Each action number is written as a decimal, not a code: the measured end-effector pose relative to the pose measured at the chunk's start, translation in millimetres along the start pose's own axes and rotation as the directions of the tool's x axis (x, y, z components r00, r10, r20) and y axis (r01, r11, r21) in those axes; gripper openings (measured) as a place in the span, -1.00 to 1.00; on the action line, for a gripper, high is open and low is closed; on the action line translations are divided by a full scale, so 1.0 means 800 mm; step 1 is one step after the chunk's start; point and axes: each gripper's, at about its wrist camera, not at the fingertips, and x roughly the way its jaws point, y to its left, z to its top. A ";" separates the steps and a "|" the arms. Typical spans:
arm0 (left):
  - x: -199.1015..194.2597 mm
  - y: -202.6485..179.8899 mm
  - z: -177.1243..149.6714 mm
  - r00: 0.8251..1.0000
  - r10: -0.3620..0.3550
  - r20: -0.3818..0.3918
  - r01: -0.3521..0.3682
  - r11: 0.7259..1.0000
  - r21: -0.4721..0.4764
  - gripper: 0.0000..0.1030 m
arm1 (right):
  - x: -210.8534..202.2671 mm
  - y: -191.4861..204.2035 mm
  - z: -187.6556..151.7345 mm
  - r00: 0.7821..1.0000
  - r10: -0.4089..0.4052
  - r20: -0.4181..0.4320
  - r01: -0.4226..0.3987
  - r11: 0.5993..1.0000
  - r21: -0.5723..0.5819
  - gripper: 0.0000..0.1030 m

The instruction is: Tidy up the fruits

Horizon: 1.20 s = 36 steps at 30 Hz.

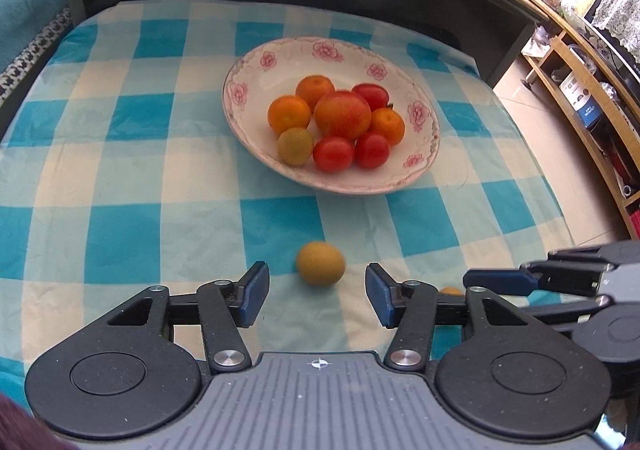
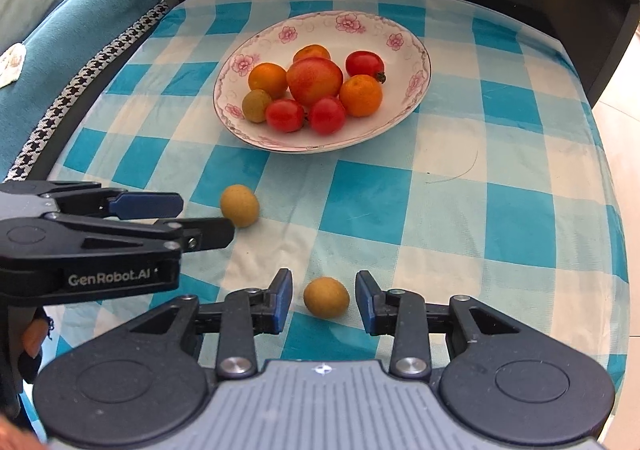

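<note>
Both my tools angle steeply down over the table, side by side. Left tool gapes around one longan, untouched; right tool stands parted about another longan, pads clear. Plate of fruit lies beyond.

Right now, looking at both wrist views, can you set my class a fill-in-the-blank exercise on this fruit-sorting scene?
1. The white floral-rimmed ceramic bowl rests on a blue and white ____ tablecloth.
2. The number of small yellow-brown round fruits lying on the cloth outside the bowl is ____.
3. The largest red-orange round fruit sits in the ____ of the pile.
4. The jaws of the right hand-held gripper stand either side of a yellow-brown fruit without ____ it.

Missing words: checked; two; middle; touching
</note>
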 end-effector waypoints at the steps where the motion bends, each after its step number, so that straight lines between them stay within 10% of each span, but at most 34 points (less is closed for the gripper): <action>1: -0.001 0.000 0.003 1.000 0.001 0.007 -0.001 1.000 -0.005 0.20 | 0.000 -0.001 0.000 1.000 -0.001 -0.002 0.001 1.000 0.002 -0.30; 36: 0.022 -0.031 -0.010 0.996 0.082 -0.037 -0.078 0.991 0.107 -0.30 | 0.001 0.003 -0.007 0.999 -0.041 0.004 0.041 0.998 -0.050 -0.46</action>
